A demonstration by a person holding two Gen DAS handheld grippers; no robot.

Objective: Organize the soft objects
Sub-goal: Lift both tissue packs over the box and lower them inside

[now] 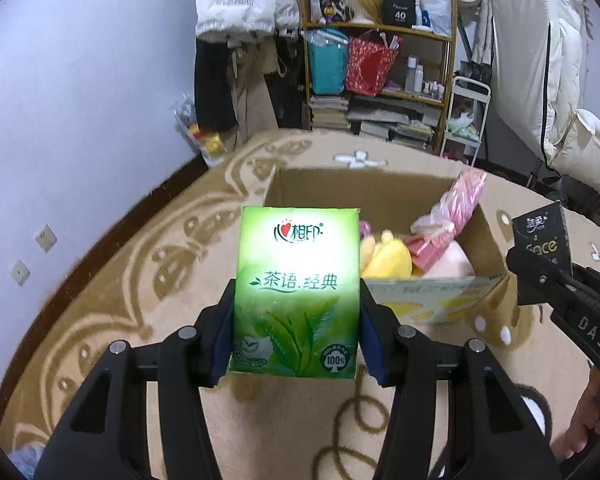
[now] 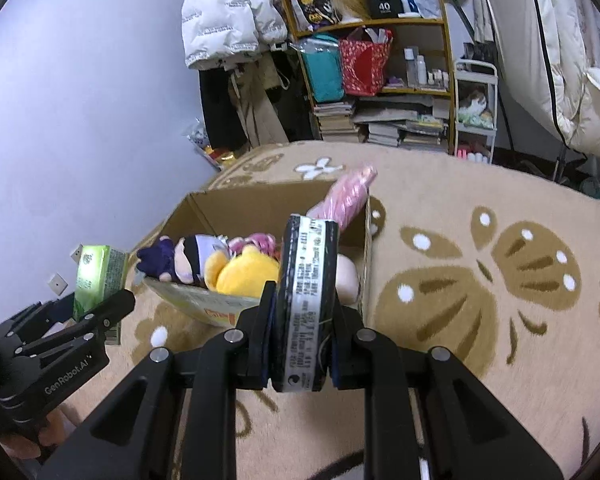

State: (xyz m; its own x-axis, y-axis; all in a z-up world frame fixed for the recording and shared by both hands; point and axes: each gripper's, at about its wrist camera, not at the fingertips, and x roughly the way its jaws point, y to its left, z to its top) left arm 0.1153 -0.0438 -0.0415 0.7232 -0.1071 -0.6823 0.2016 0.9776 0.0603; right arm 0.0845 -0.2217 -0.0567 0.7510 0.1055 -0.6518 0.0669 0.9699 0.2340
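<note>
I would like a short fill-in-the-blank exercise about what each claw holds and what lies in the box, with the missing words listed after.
1. The left claw is shut on a ____ tissue pack.
2. The right claw is shut on a ____ tissue pack.
3. The yellow plush toy lies inside the ____ box.
4. The box stands on a patterned ____.

Missing words: green; black; cardboard; rug
</note>
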